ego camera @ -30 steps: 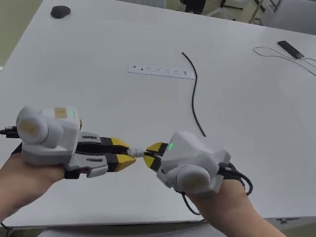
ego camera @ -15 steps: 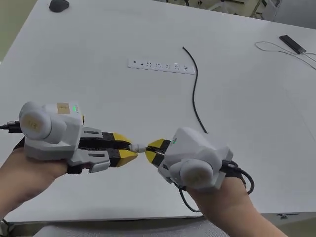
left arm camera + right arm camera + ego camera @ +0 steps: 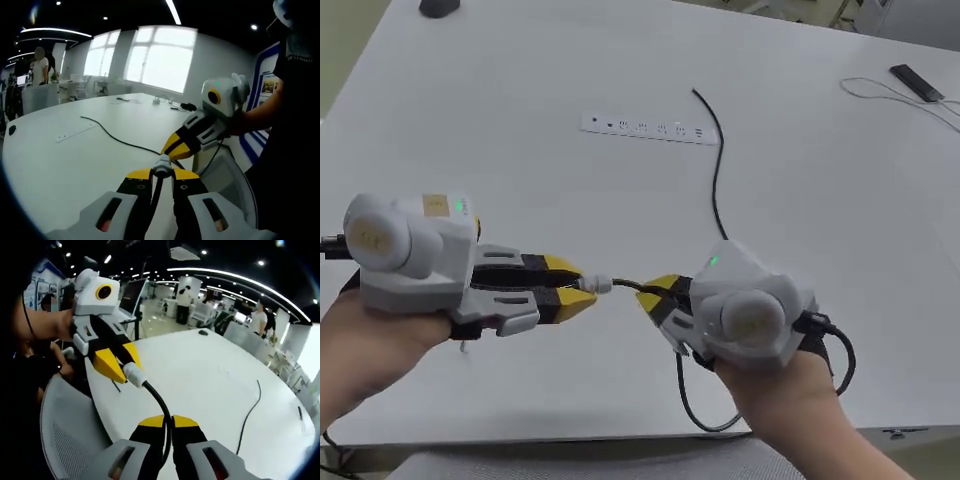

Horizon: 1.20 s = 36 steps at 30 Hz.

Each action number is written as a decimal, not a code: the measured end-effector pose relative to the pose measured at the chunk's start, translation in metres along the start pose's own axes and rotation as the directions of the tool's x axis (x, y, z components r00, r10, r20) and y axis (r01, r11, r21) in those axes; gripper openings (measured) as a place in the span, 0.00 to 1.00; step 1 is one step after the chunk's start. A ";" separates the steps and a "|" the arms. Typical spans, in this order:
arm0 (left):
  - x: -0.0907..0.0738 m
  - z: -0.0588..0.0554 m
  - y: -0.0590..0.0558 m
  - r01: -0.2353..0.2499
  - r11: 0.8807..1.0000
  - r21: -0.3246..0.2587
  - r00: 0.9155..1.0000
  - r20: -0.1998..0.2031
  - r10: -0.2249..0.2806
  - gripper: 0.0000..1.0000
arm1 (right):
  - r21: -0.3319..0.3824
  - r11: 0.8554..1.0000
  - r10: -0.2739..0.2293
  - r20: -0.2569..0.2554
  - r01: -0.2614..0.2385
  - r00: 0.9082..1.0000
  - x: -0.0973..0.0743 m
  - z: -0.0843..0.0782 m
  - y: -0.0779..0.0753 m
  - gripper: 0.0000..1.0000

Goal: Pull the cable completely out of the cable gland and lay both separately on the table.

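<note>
Clamping the white cable gland [image 3: 603, 285] in the closed left gripper [image 3: 585, 288] and pinching the black cable [image 3: 715, 190] just beside it in the closed right gripper [image 3: 652, 296], holding both above a white table [image 3: 520, 80] bearing a power strip [image 3: 648, 129], in a bright open-plan office; squinting at a wall poster [image 3: 272, 85], lettering too blurred to read

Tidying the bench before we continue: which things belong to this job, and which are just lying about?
Job: cable gland, cable, left hand-held gripper, right hand-held gripper.
Lying about: power strip, mouse, flat black device.
</note>
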State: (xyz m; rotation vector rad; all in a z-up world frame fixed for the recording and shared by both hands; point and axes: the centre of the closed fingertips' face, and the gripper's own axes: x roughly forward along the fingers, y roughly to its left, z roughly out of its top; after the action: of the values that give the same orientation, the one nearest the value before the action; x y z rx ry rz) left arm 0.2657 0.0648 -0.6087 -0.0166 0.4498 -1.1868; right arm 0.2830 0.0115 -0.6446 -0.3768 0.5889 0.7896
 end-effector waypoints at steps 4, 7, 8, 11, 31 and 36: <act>0.001 -0.001 -0.002 0.003 1.000 0.002 1.000 -0.002 -0.003 0.15 | 0.081 0.997 -0.004 0.003 0.004 1.000 0.001 -0.008 -0.005 0.00; 0.002 -0.001 -0.003 0.006 1.000 0.008 1.000 -0.003 -0.006 0.15 | 0.157 0.987 -0.023 0.001 0.023 1.000 0.002 -0.016 -0.009 0.00; 0.001 -0.001 -0.003 0.007 1.000 0.007 1.000 -0.002 -0.007 0.15 | 0.178 0.984 -0.028 0.000 0.028 1.000 0.002 -0.018 -0.010 0.00; 0.001 0.001 -0.003 0.007 1.000 0.007 1.000 0.003 -0.007 0.15 | 0.253 0.967 -0.036 -0.012 0.038 0.999 0.003 -0.027 -0.014 0.00; 0.000 0.000 -0.008 0.016 1.000 0.012 1.000 0.005 -0.016 0.15 | 0.602 0.795 -0.052 -0.049 0.071 0.997 0.010 -0.070 -0.028 0.00; -0.002 -0.003 -0.004 0.007 1.000 0.004 1.000 -0.004 -0.007 0.15 | 0.571 0.819 -0.043 -0.035 0.055 0.998 0.007 -0.069 -0.028 0.01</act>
State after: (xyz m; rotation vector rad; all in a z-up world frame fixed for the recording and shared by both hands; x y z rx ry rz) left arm 0.2610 0.0658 -0.6099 -0.0128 0.4511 -1.1943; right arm 0.2841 -0.0392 -0.6993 0.1588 0.8017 0.5224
